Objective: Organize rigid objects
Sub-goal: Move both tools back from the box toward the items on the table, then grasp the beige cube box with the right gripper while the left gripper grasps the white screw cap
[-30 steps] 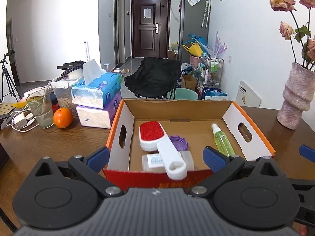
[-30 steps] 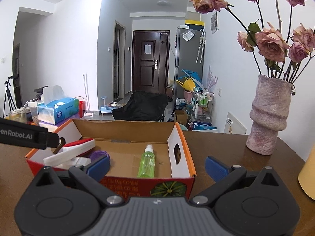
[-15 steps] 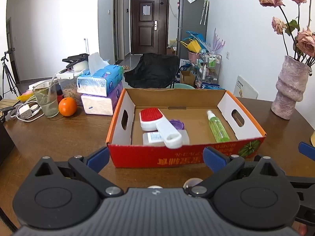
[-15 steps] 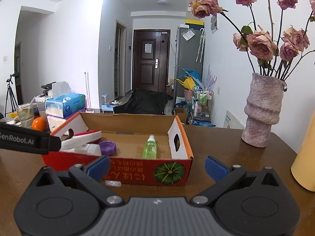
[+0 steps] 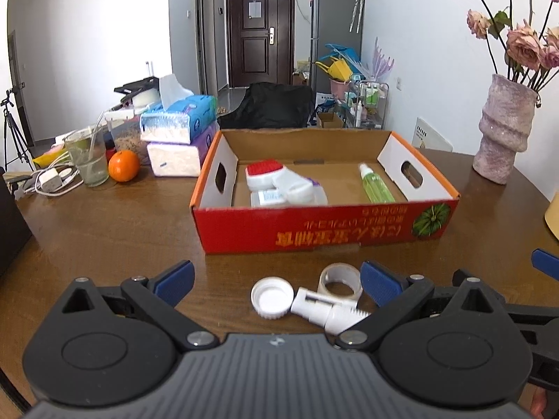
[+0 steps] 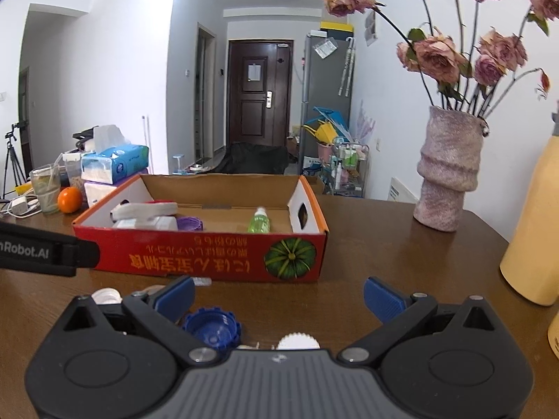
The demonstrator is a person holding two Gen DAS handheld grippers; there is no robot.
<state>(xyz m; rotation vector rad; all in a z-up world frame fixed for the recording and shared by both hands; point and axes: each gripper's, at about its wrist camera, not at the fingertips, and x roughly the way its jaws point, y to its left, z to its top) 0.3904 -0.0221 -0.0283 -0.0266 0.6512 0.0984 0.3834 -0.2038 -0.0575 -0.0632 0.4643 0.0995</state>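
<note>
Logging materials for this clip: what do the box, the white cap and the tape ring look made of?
Box: cardboard, glossy red print outside, raw brown inside.
White cap: likely hard plastic, smooth matte, ridged rim.
Tape ring: seemingly clear tape on a pale core; translucent, slightly shiny.

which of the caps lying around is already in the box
The purple cap, lying on the box floor beside the white brush. The white cap and the blue cap sit on the table in front of the box.
</note>
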